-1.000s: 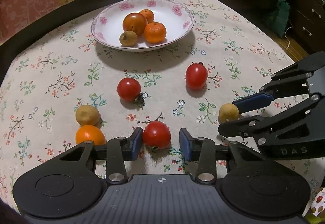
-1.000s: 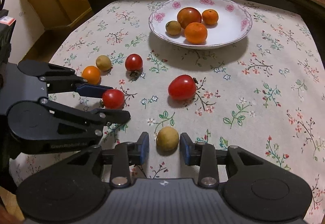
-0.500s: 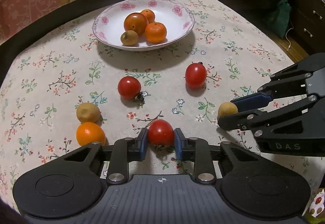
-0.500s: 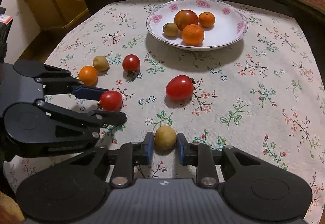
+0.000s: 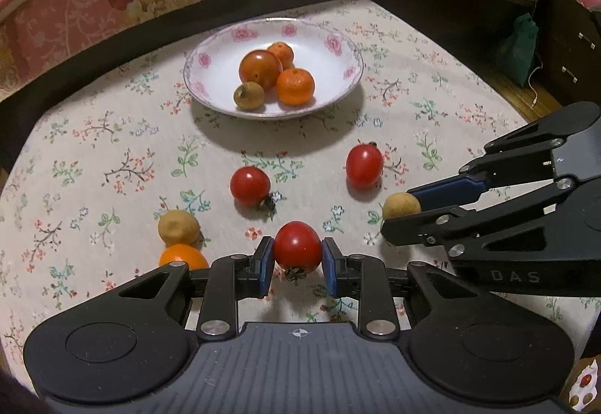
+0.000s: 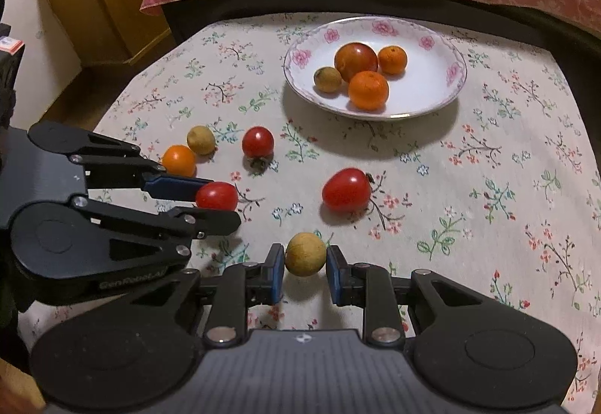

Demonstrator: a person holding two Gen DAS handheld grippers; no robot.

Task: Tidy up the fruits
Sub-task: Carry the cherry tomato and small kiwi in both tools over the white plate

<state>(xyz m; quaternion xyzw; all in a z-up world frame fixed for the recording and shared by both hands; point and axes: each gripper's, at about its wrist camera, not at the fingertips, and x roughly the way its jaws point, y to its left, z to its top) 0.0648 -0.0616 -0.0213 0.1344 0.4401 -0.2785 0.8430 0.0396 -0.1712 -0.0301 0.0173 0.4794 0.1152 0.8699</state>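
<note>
Both fruits have risen off the cloth since half a second ago. Left gripper [image 5: 296, 265] jaws pinch a red tomato [image 5: 297, 246], stem down; right gripper [image 6: 305, 273] jaws pinch a tan round fruit [image 6: 305, 254] above its shadow. On the floral tabletop [image 6: 488, 166] beyond lie two more tomatoes [image 5: 250, 186] [image 5: 364, 166], another tan fruit [image 5: 178, 228] touching a small orange [image 5: 183, 258]. Farther back, a flower-rimmed plate [image 5: 210, 57] carries a large tomato [image 5: 260, 69], two oranges [image 5: 295, 86] [image 5: 281, 53] and a tan fruit [image 5: 248, 95].
</note>
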